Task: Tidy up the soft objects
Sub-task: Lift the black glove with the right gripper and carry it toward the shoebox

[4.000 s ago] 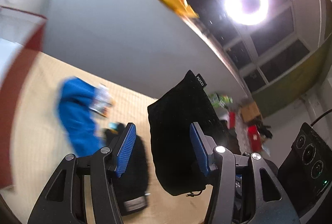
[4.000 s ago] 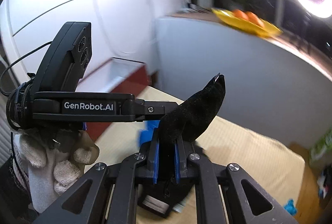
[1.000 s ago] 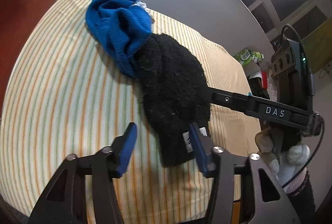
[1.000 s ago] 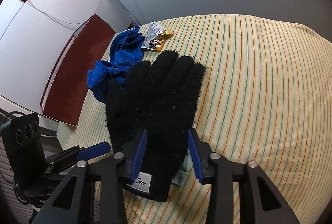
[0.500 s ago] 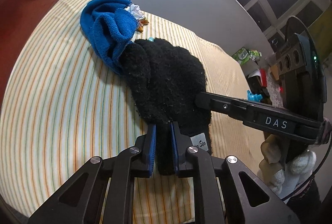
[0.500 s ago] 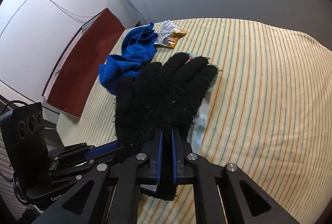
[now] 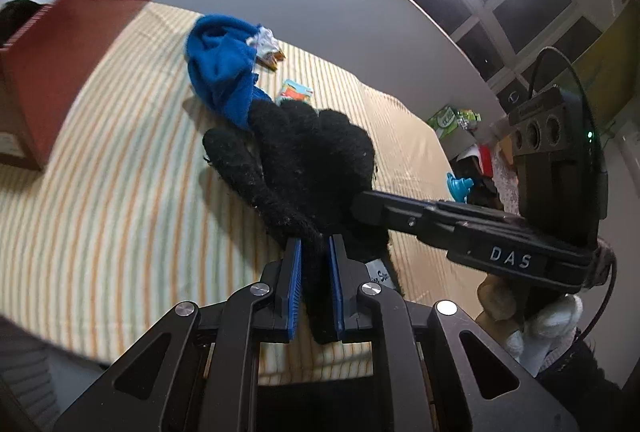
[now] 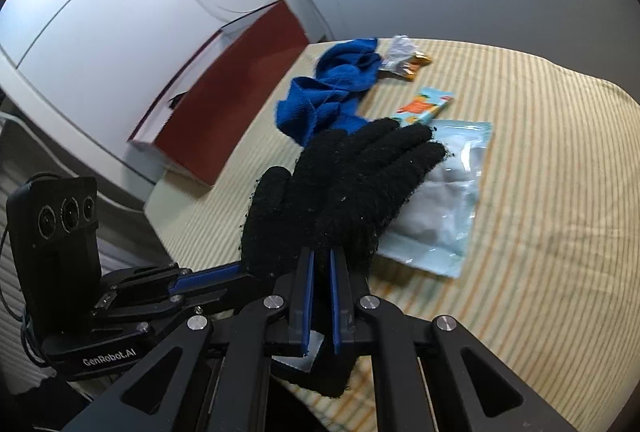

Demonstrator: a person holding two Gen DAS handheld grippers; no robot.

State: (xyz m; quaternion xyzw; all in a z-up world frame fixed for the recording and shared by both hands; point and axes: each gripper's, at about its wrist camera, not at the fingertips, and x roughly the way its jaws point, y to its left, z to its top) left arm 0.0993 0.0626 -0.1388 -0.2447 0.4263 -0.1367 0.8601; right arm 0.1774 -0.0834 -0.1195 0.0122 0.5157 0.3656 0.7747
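Note:
A fuzzy black glove (image 7: 308, 168) (image 8: 344, 192) is lifted off the striped bed cover, fingers pointing away. My left gripper (image 7: 314, 256) is shut on its cuff edge by the thumb side. My right gripper (image 8: 320, 268) is shut on the cuff's other side, near the white label. In the left wrist view the right gripper's arm reaches in from the right; the right wrist view shows the left gripper's arm low on the left. A crumpled blue cloth (image 7: 224, 68) (image 8: 332, 88) lies beyond the glove's fingertips.
A pale blue plastic pouch (image 8: 444, 208) lies on the striped cover (image 8: 540, 172) under the glove's fingers. Two snack wrappers (image 8: 424, 106) (image 8: 404, 62) rest near the blue cloth. A dark red box (image 7: 68, 44) (image 8: 228, 96) stands at the cover's left edge.
Both grippers closed on the glove's cuff and raised it, pulling it toward me. The pouch and a wrapper that lay under the glove are now uncovered.

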